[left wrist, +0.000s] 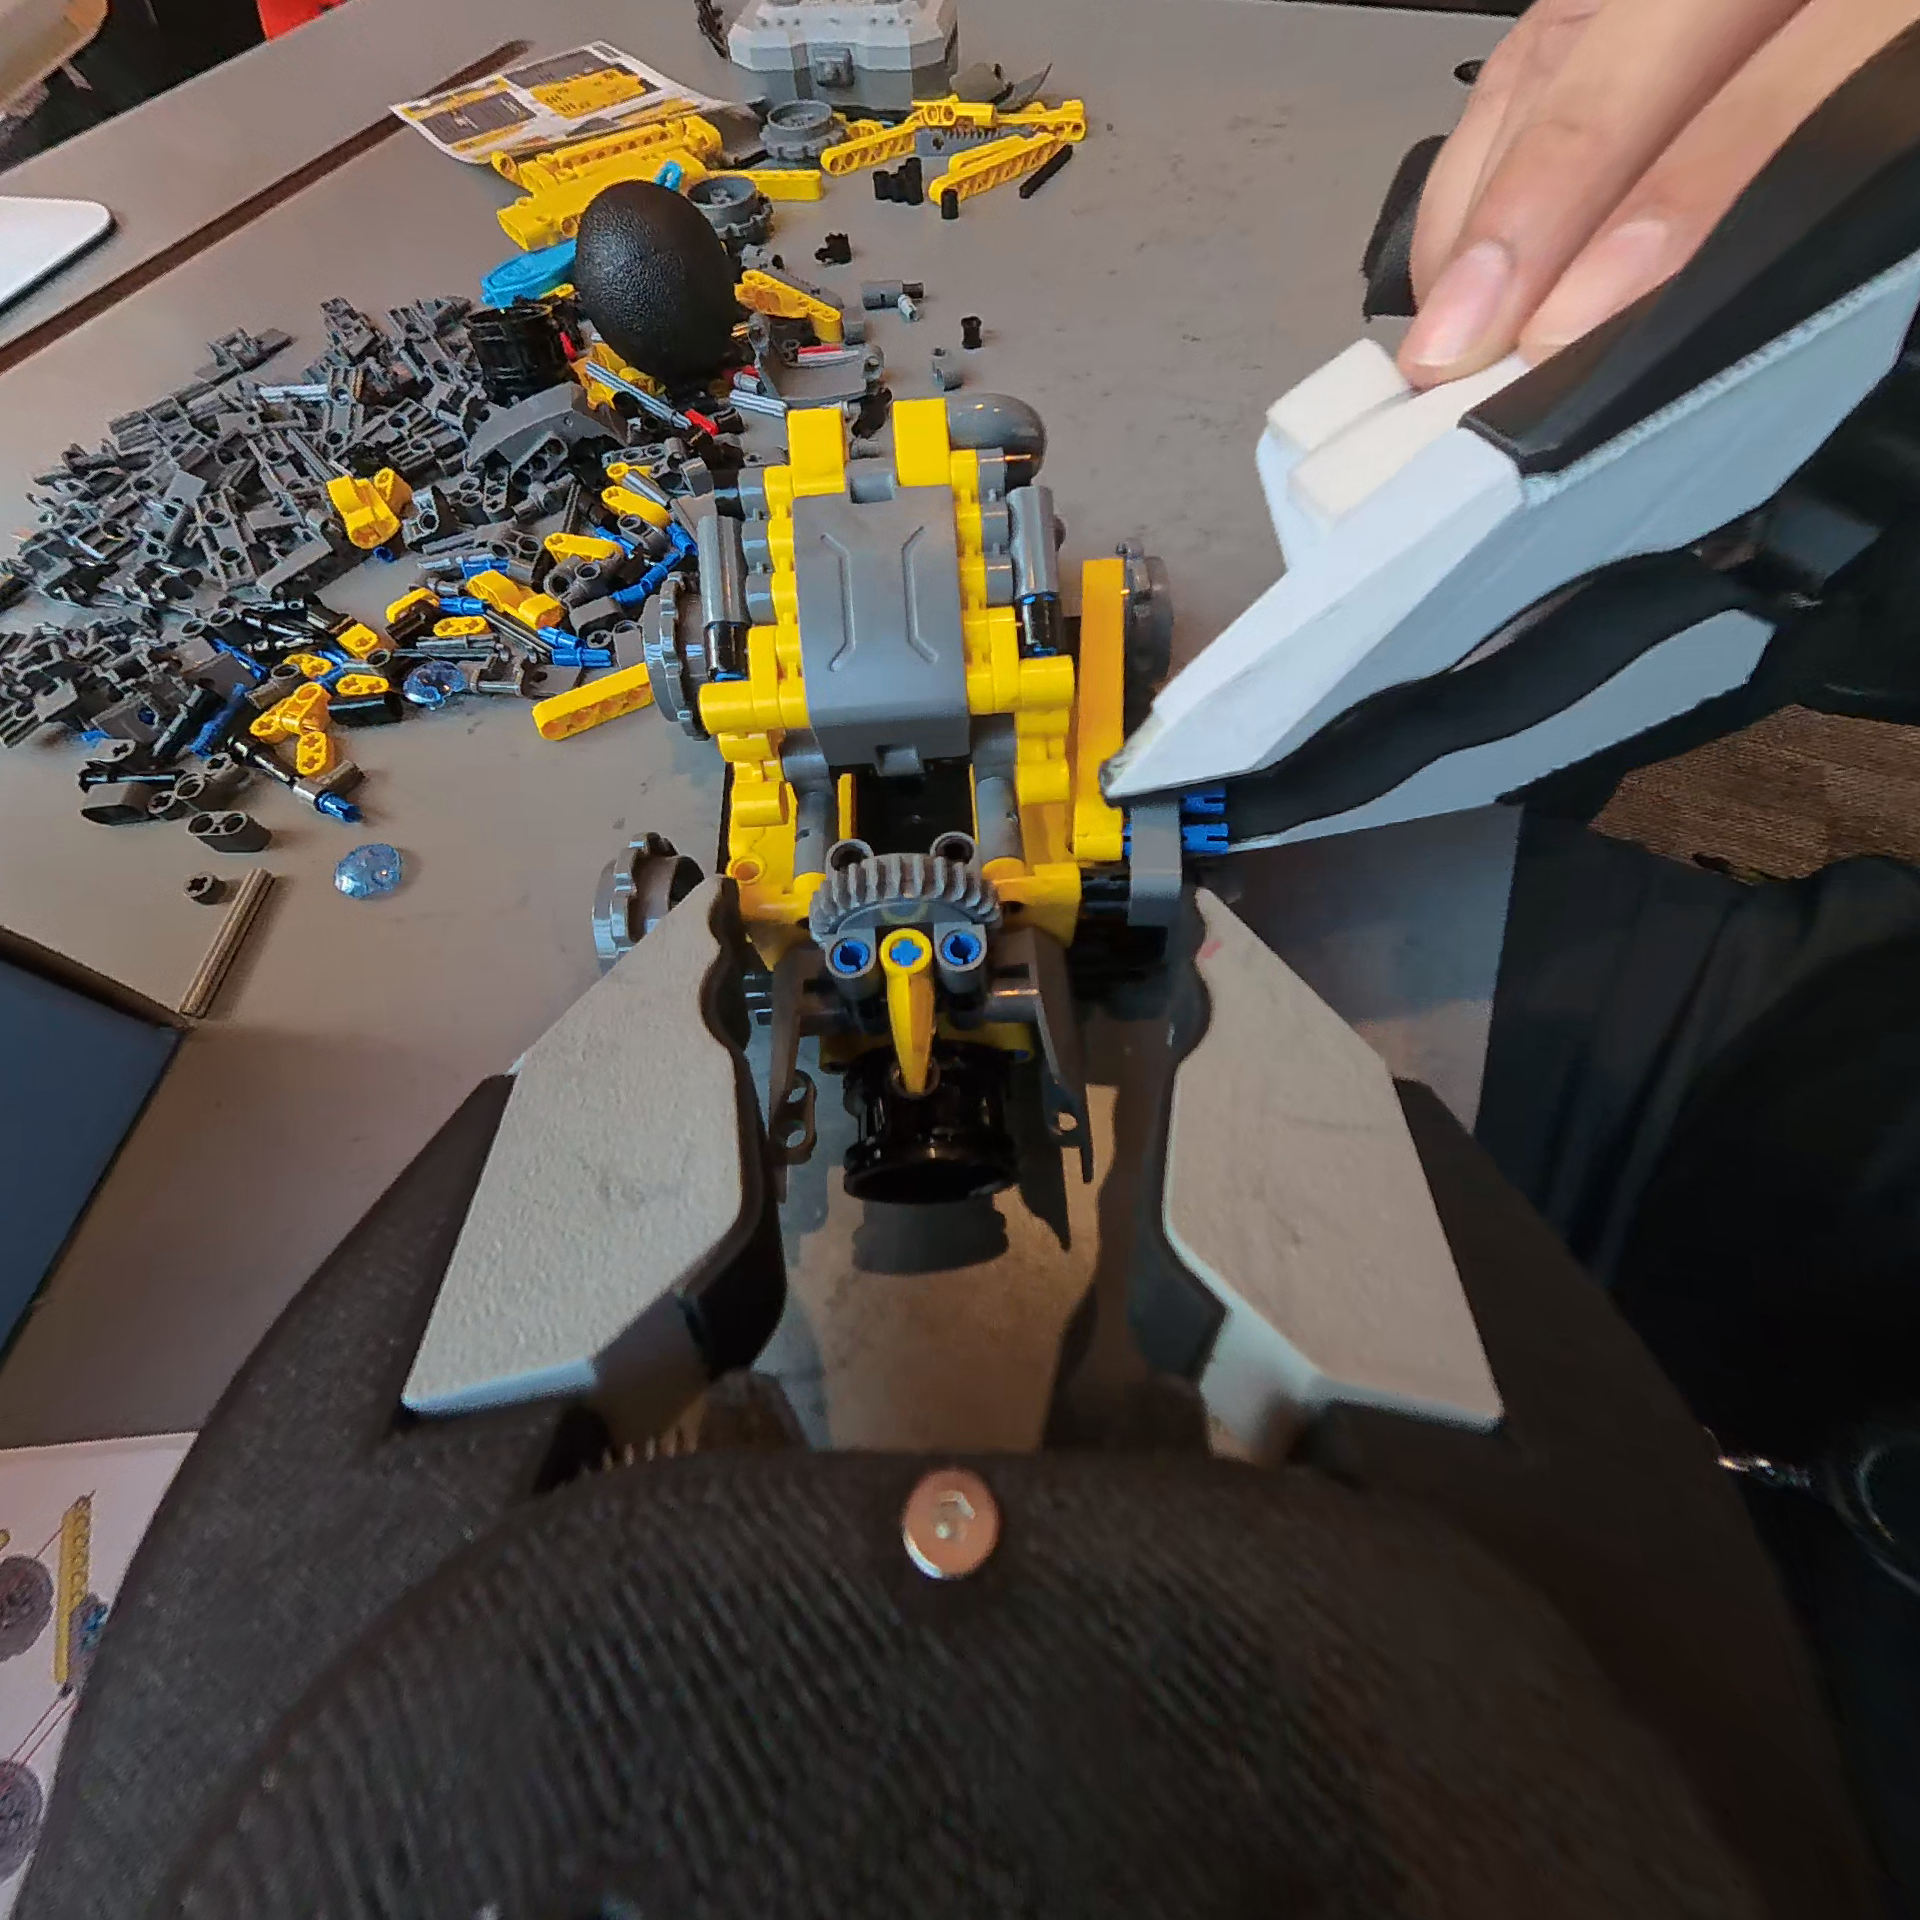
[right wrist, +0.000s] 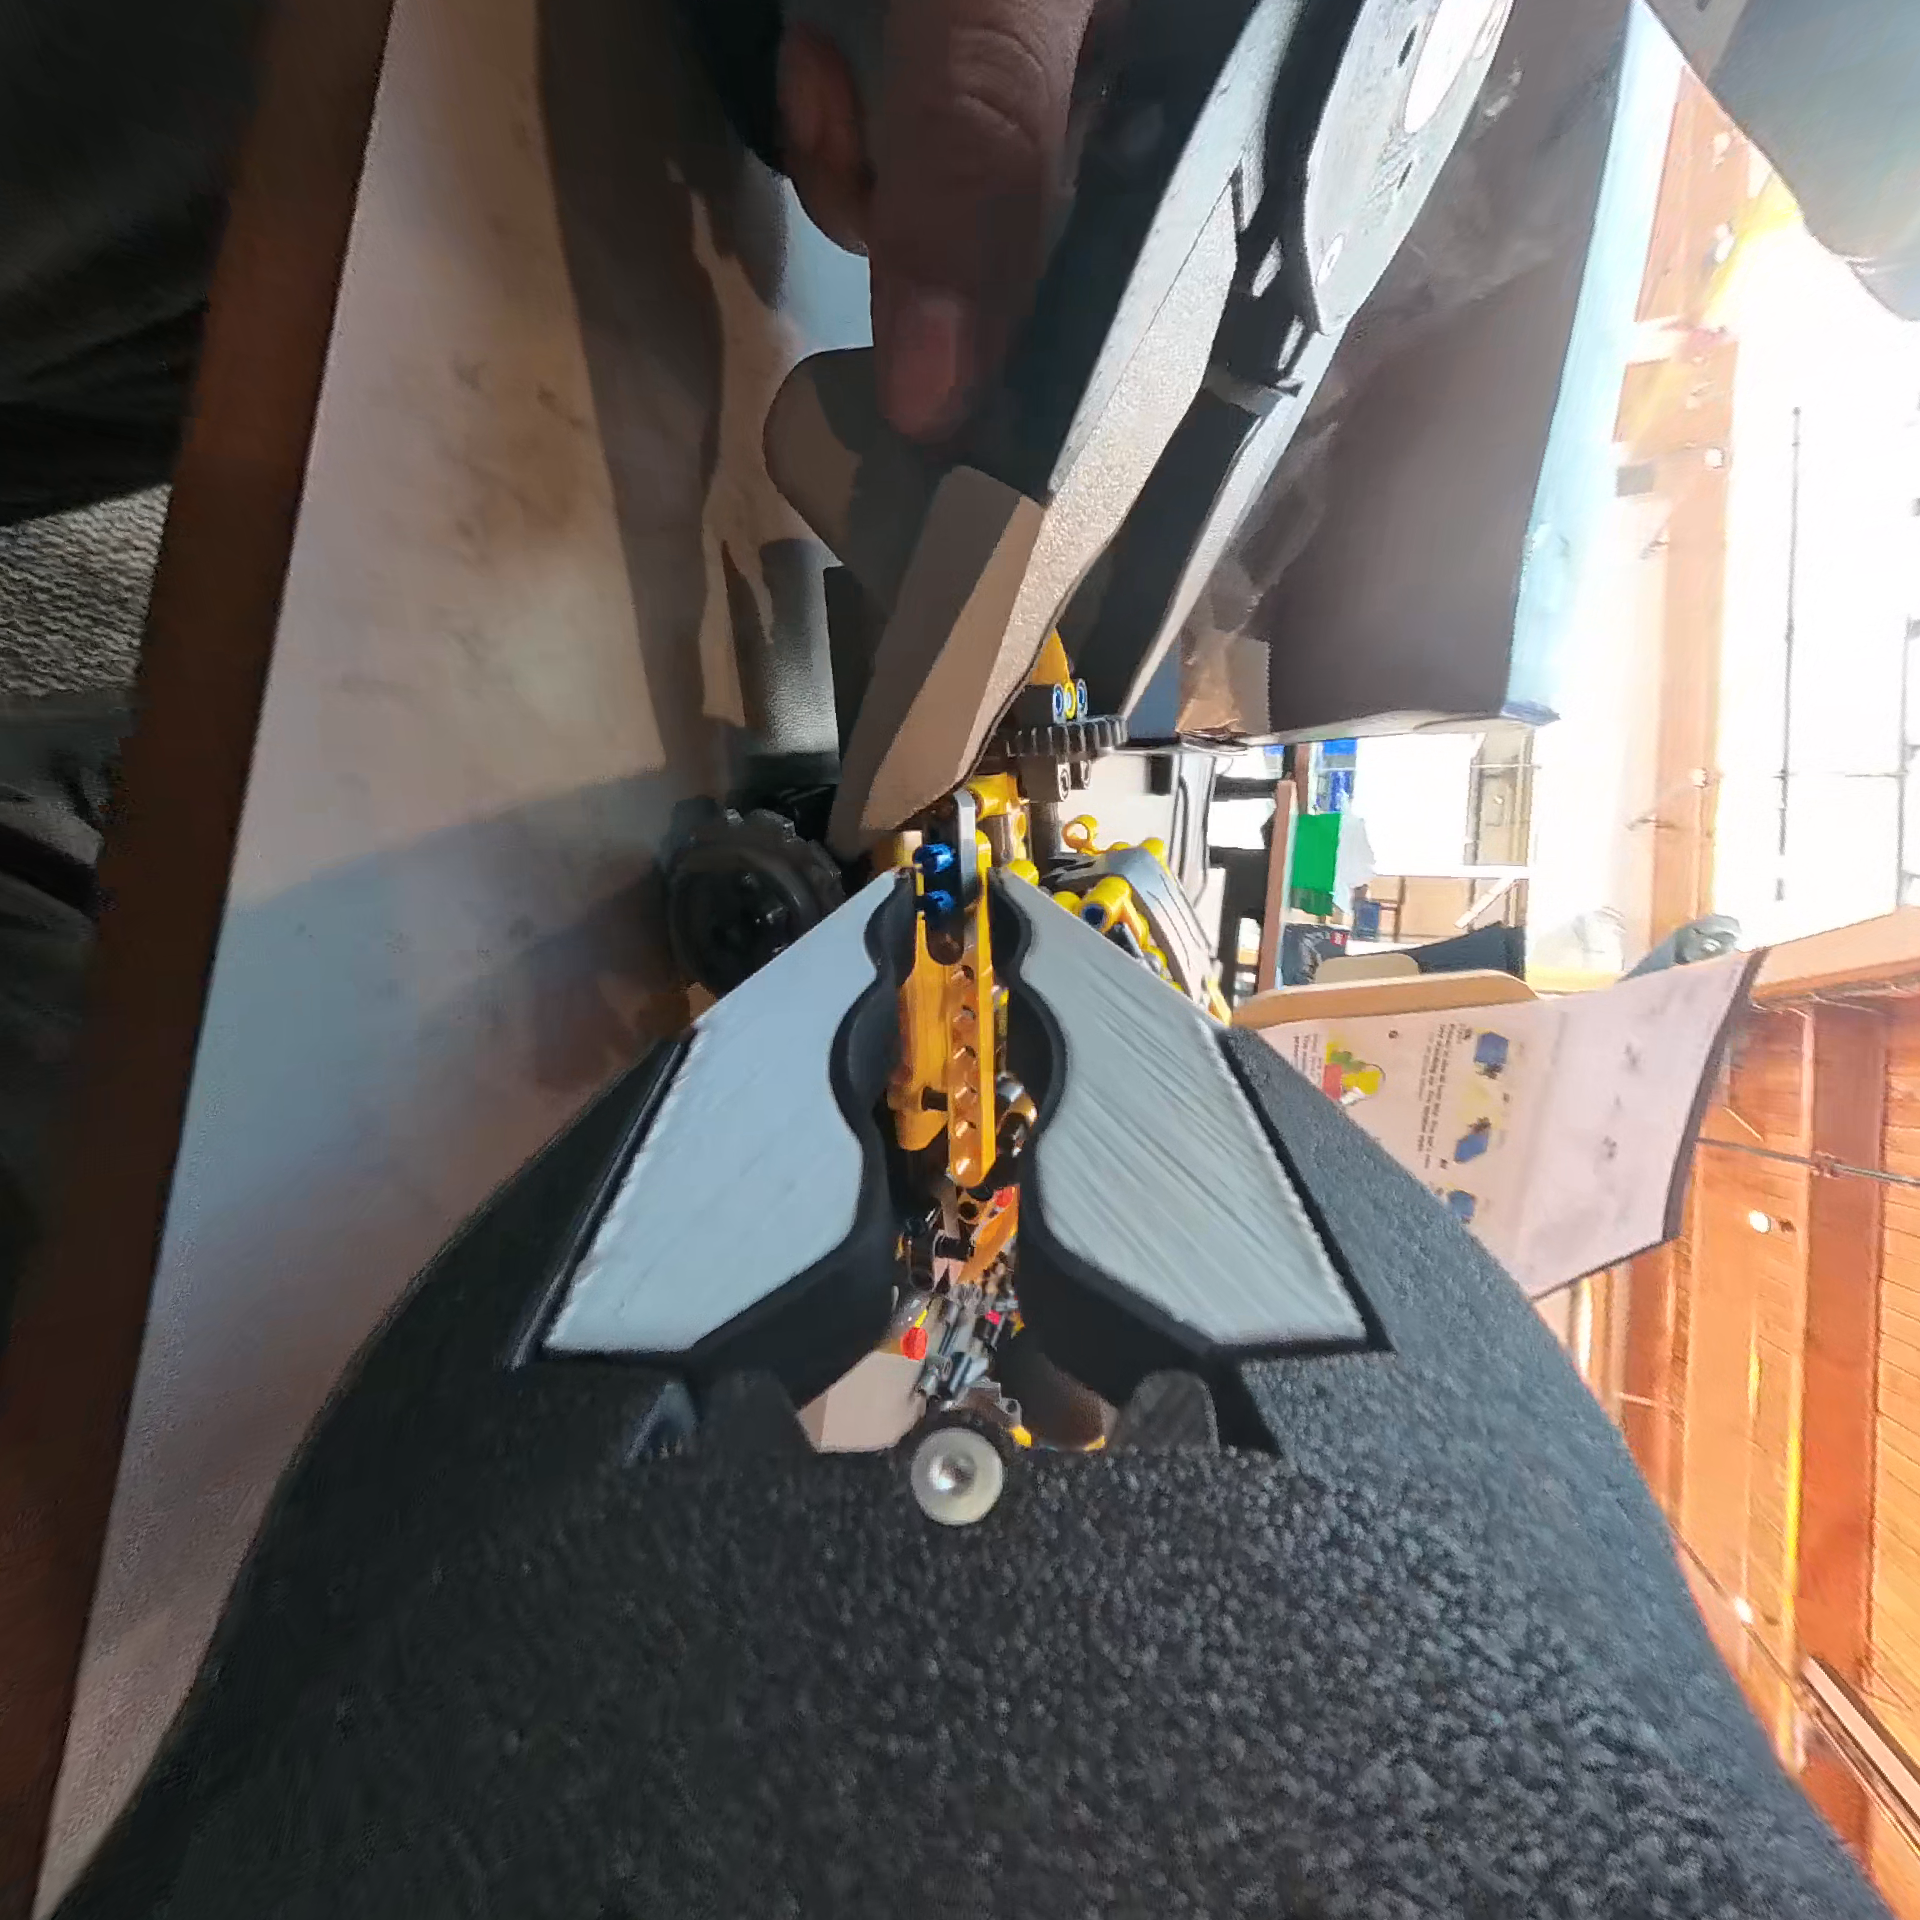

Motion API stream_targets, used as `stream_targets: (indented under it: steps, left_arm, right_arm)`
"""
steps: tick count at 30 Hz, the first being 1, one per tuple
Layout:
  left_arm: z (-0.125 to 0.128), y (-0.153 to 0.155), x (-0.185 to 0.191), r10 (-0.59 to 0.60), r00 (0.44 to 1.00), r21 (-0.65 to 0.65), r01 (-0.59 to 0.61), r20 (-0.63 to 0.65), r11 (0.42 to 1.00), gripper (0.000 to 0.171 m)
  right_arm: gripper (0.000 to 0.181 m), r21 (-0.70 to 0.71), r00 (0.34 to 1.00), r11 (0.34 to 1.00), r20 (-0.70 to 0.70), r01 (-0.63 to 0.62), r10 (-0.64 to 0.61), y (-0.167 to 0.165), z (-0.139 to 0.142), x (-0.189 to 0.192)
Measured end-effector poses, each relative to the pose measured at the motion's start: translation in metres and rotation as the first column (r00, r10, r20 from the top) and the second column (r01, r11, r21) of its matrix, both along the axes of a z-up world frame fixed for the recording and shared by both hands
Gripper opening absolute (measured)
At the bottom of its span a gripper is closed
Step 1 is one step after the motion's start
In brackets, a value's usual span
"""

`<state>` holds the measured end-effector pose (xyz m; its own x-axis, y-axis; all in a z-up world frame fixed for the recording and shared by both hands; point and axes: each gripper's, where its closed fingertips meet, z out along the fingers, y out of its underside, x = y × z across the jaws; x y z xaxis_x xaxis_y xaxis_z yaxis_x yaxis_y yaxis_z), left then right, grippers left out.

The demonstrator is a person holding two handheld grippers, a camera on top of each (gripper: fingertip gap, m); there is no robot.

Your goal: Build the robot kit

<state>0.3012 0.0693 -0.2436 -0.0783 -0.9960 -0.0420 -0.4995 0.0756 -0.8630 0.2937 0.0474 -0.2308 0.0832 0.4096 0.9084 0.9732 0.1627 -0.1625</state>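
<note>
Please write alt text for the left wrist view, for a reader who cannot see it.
The left tongs clamp the near end of a yellow and grey brick vehicle model on a grey table, the right tongs gripping its side. Loose bricks lie left.

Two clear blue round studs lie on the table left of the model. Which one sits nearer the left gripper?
The lower blue stud, lying alone beside the short ridged grey strip. The other stud sits farther up, among the loose pieces.

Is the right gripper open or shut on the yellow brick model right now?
Shut on it. In the right wrist view the right gripper has its jaws pressed against both sides of a grey piece on the yellow brick model.
</note>
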Motion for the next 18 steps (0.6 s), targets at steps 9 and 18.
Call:
stream_targets:
  steps: [9, 18]
  left_arm:
    - [0.000, 0.001, 0.000, 0.002, 1.000, -0.009, -0.002, 0.002, 1.000, 0.080]
    - [-0.001, 0.003, 0.001, 0.019, 1.000, 0.011, -0.018, -0.003, 1.000, 0.080]
  right_arm:
    - [0.018, -0.159, 0.970, 0.987, -0.244, -0.034, -0.006, -0.010, 0.007, 0.003]
    - [0.024, -0.330, 0.854, 0.940, -0.510, -0.088, -0.099, -0.003, 0.001, 0.012]
